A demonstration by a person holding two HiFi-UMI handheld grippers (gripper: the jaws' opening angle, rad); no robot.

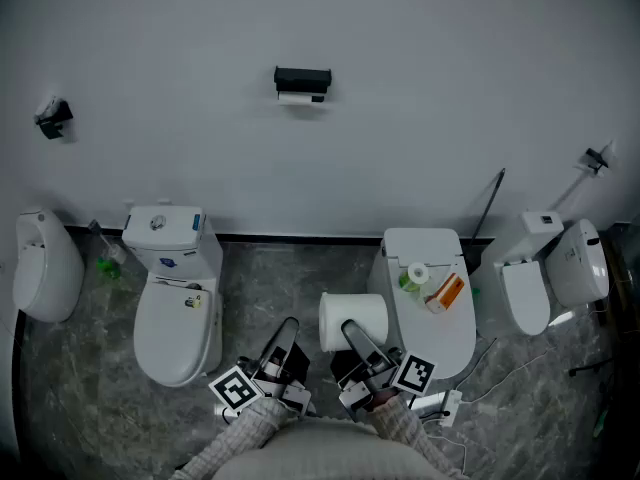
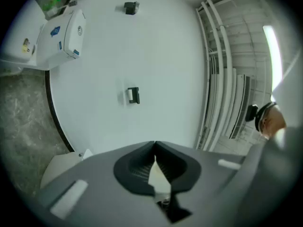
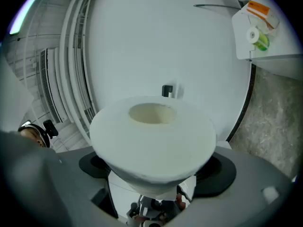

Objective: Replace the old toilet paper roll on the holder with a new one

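two grippers, left gripper (image 2: 155, 148) jaws closed, empty, right gripper (image 3: 156, 167) clamping one new toilet paper roll (image 3: 151, 134), one wall holder (image 1: 302, 76) (one old roll (image 1: 297, 98) mounted)

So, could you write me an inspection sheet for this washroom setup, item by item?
Surface: grey marbled floor, white wall behind.
Job's things: black holder on the wall, old roll still in it; new roll held up.
Clutter: small roll, green item and orange packet on a closed toilet lid.
Grippers: left gripper shut, empty; right gripper clamped on the new roll.
Cables: small white box with thin cables on the floor.
Surroundings: white toilets along the wall.
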